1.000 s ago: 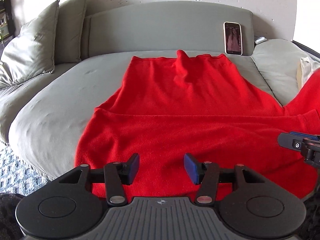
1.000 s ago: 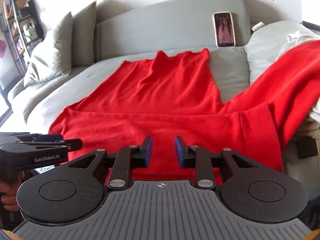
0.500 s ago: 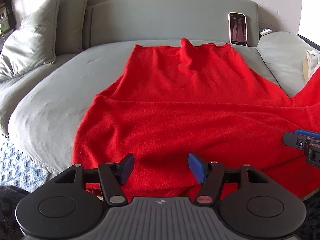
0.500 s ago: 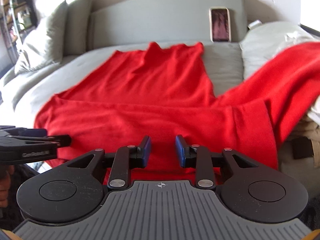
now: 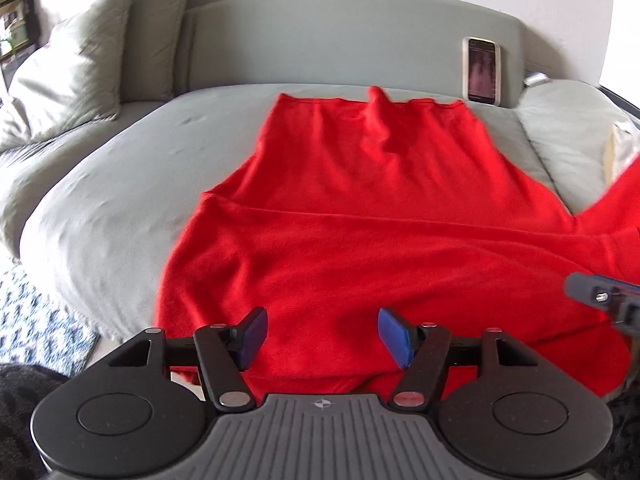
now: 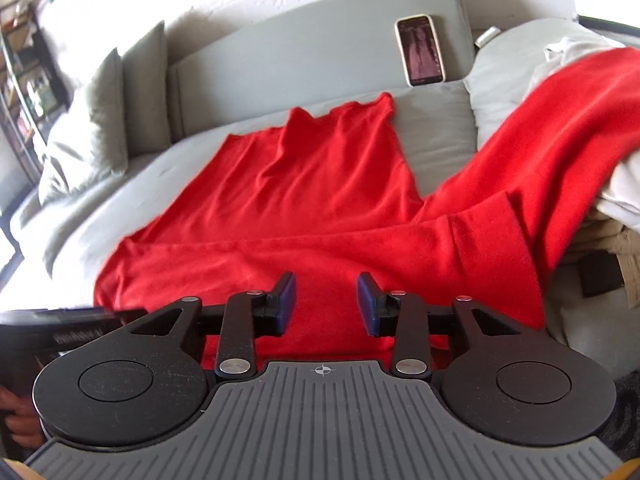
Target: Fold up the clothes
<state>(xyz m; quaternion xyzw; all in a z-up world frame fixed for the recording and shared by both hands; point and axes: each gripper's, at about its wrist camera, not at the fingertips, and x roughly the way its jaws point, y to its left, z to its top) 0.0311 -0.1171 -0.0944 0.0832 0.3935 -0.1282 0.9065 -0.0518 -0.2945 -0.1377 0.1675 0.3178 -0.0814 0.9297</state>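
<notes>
— Where does your left camera sit?

— On my left gripper (image 5: pixel 322 336), just behind its jaws, tilted down over the near edge of the red garment (image 5: pixel 360 240). It faces the grey sofa (image 5: pixel 100 208) and the backrest, where a phone (image 5: pixel 482 70) leans.

— And the right one?

— On my right gripper (image 6: pixel 326 304), tilted down too, set further to the right, so the phone (image 6: pixel 421 50) sits nearer the middle and the garment's sleeve climbs up the right side.

— What do they share?

— Sofa, garment, phone, and each other: my right gripper's tip pokes in at the left view's right edge (image 5: pixel 600 294), my left gripper shows at the right view's lower left (image 6: pixel 60 332).
</notes>
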